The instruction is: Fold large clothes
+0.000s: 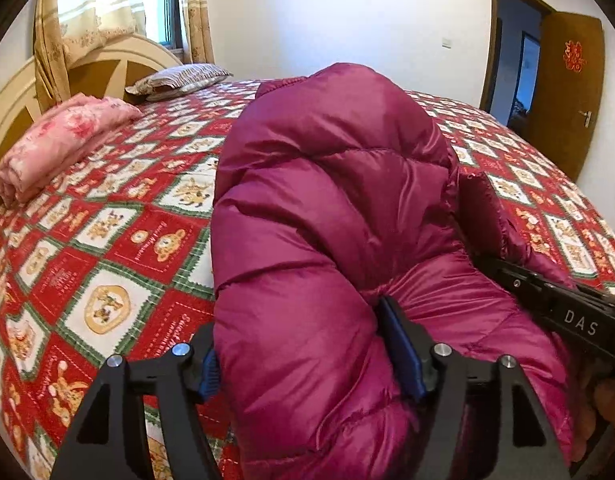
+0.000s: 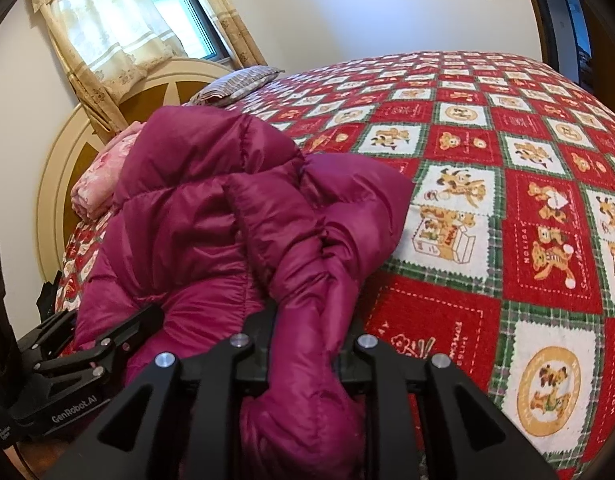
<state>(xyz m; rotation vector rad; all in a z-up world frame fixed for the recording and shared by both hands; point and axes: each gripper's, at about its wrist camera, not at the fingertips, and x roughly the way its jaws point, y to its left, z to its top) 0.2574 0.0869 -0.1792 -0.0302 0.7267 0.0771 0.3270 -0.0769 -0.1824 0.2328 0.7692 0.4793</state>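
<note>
Left wrist view: left gripper (image 1: 307, 344) has its blue-padded fingers (image 1: 403, 352) clamped on a fold of the magenta quilted down jacket (image 1: 331, 208).
Right wrist view: right gripper (image 2: 303, 344) grips a bunched edge of the same jacket (image 2: 211, 216).
Jacket: heaped on the red-and-white bear-print bedspread (image 2: 507, 184), near the bed's edge.
Headboard end: folded pink floral blanket (image 1: 55, 144), striped pillow (image 1: 179, 80).

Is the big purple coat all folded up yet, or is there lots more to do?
Not yet. The puffy coat is bunched in a lumpy heap on the bed, with no neat folds showing. Right now the left gripper and the right gripper each have jaws closed on a bundle of it, at the bed's near edge. Still left: spreading it flat, folding it, and setting it down tidy.
</note>
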